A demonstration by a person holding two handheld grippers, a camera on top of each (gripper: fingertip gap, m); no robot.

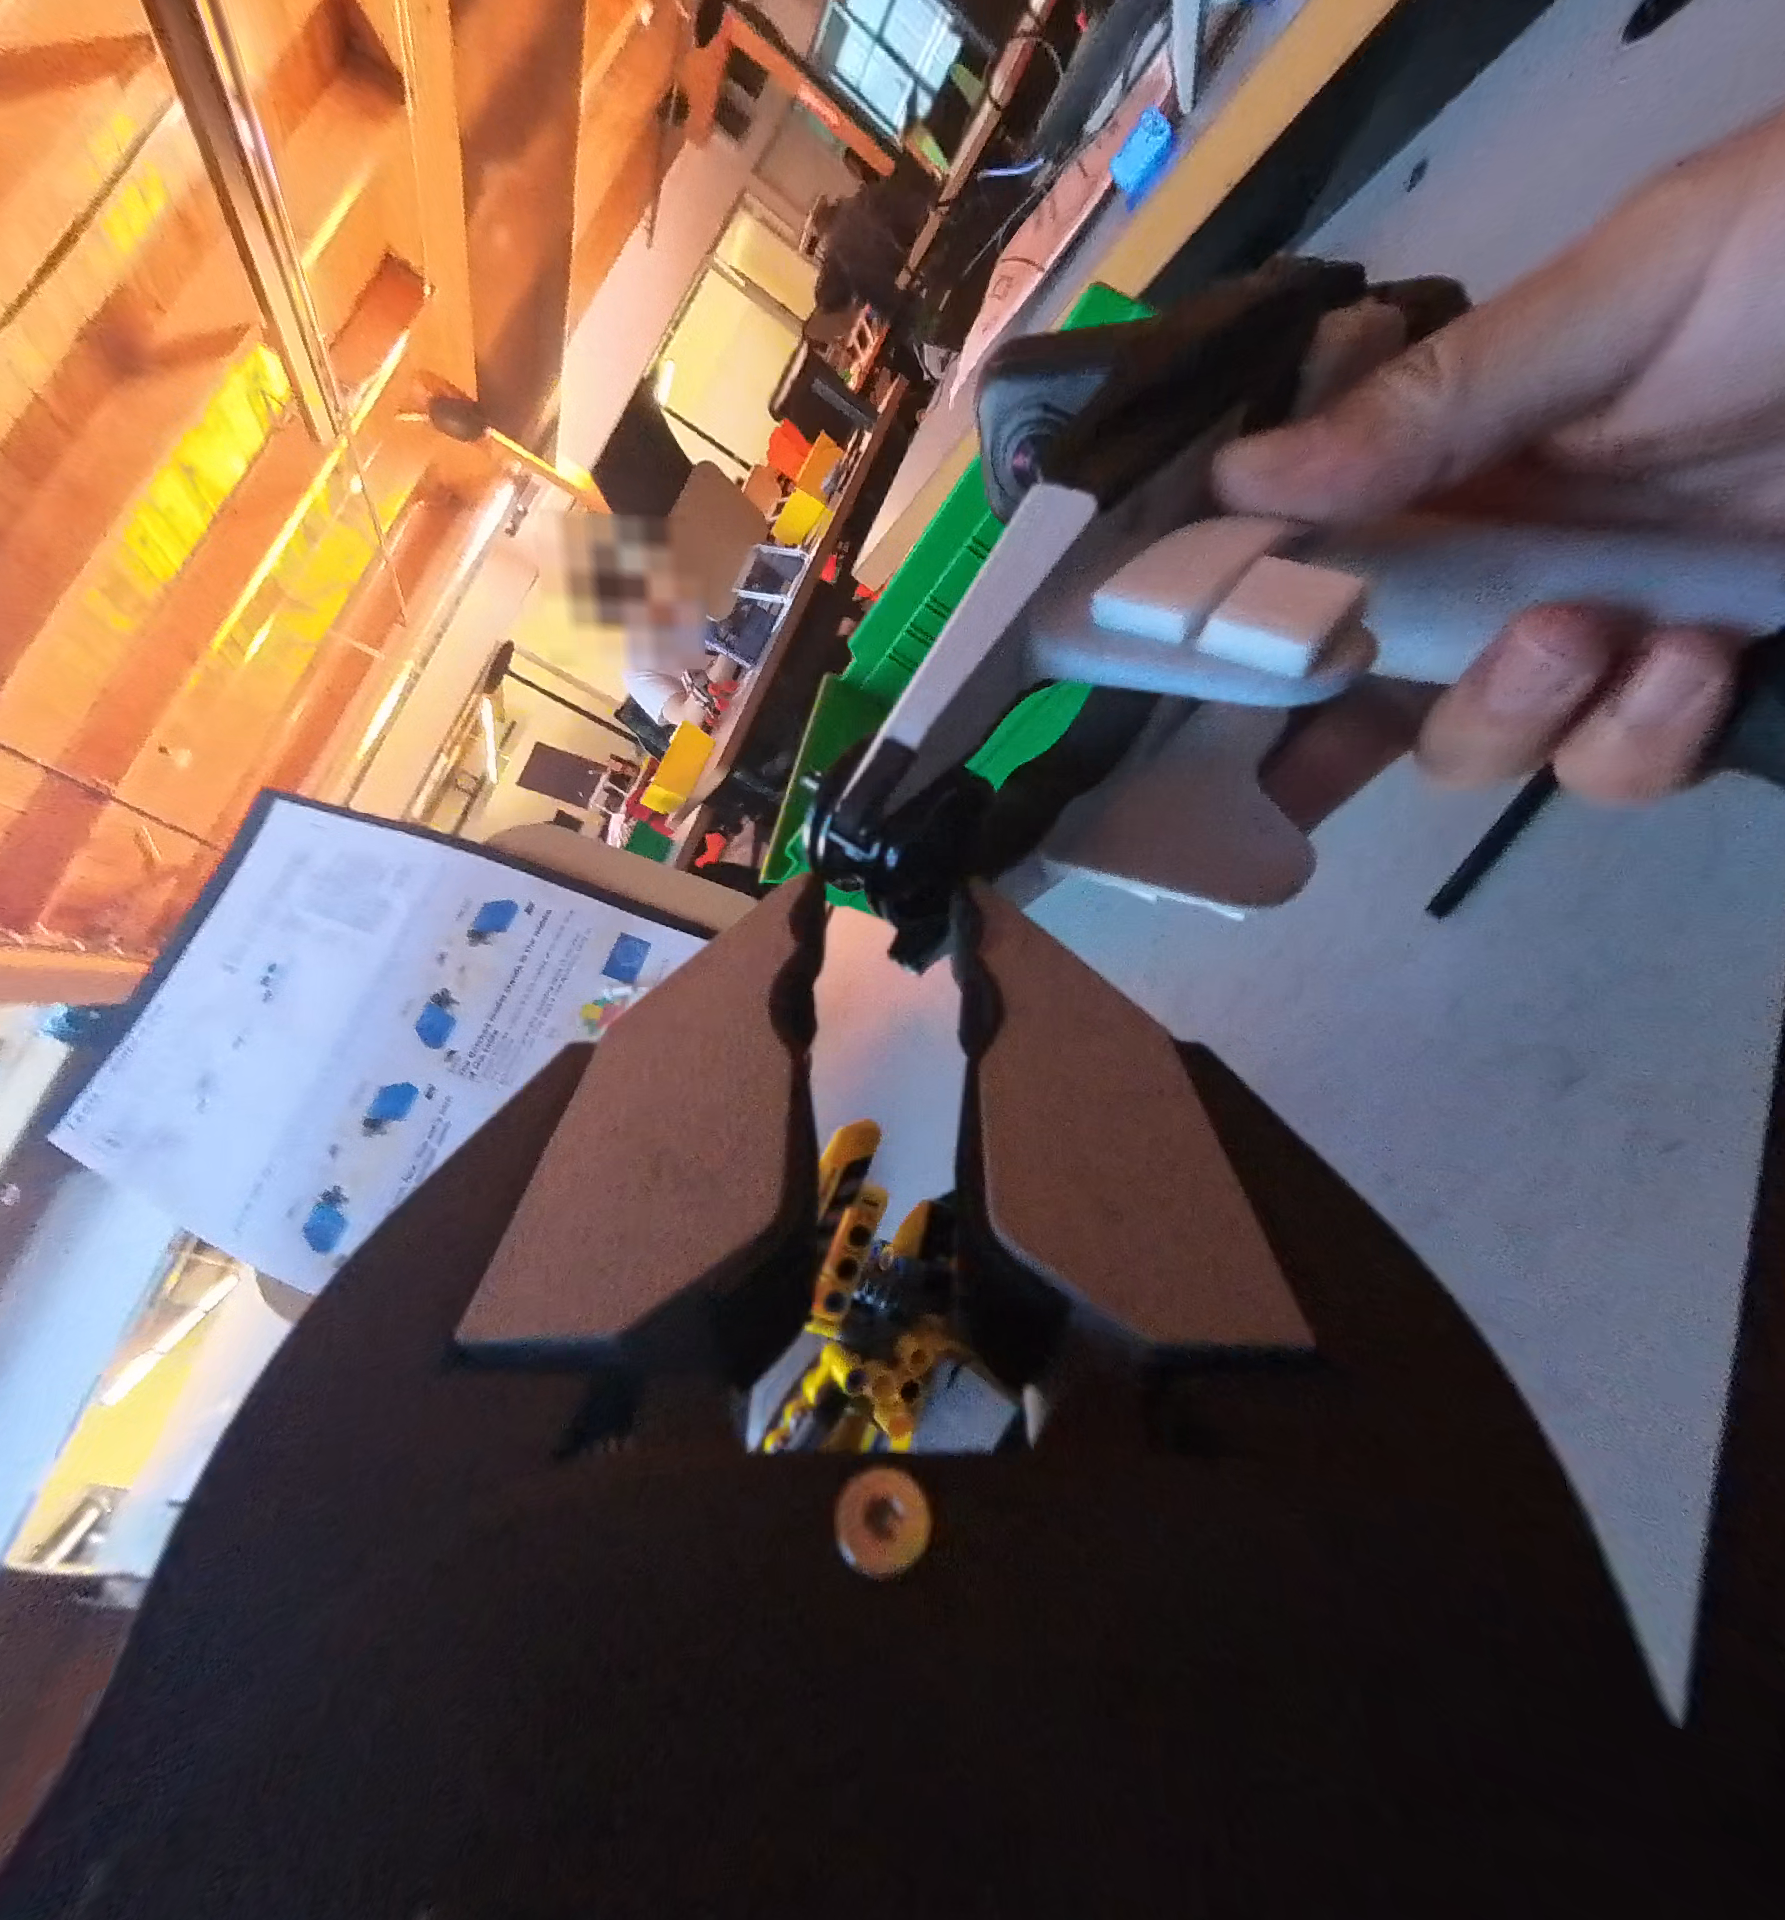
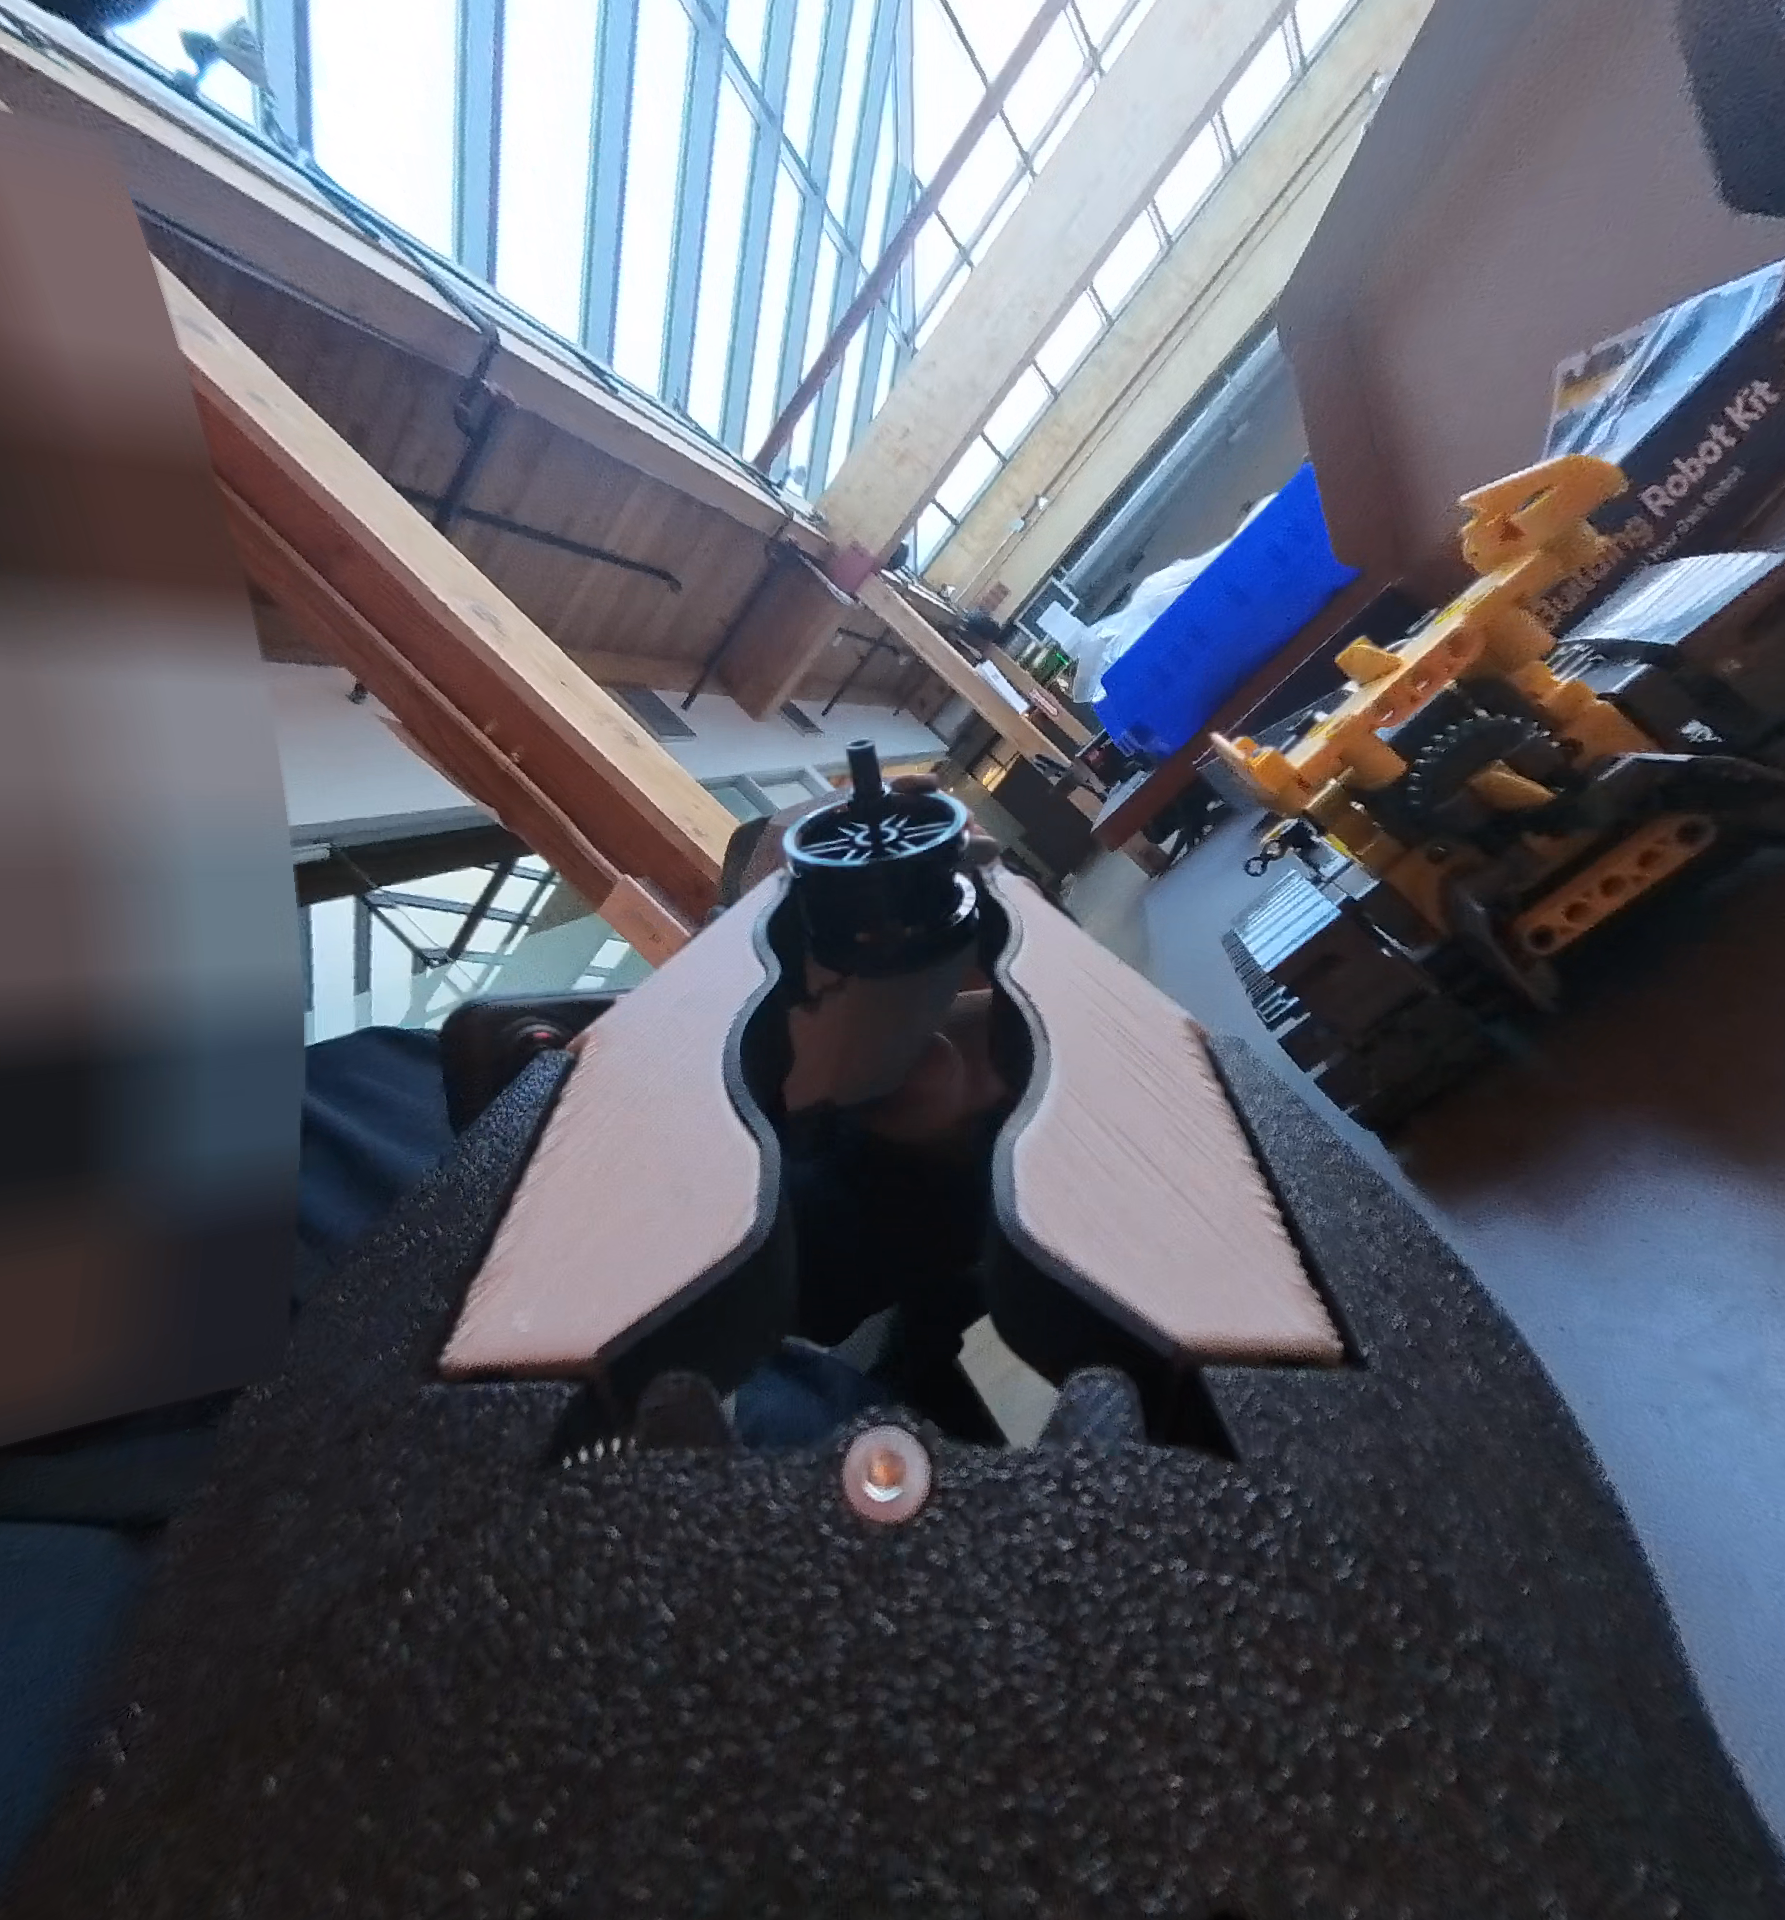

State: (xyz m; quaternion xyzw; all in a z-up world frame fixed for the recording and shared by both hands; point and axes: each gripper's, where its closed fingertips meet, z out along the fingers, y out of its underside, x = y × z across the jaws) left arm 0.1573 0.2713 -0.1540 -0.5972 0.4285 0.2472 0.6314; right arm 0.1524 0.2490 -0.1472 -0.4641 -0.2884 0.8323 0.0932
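Only the right wrist view shows the yellow-and-black brick-built vehicle (image 2: 1490,790) on the grey tabletop (image 2: 1646,1299), while the right gripper (image 2: 883,904) pinches a small black spoked wheel hub (image 2: 872,862), axle stub pointing away upward, which the left gripper (image 1: 893,904) also clamps at its tips.

Left wrist cam looks along its brown fingers (image 1: 1075,1122), rolled sideways, v. close over the grey table (image 1: 1387,1143). Right wrist cam is low, tilted up to the roof windows (image 2: 659,260). Both views share the black wheel (image 1: 872,847) and the yellow brick model (image 2: 1470,748).
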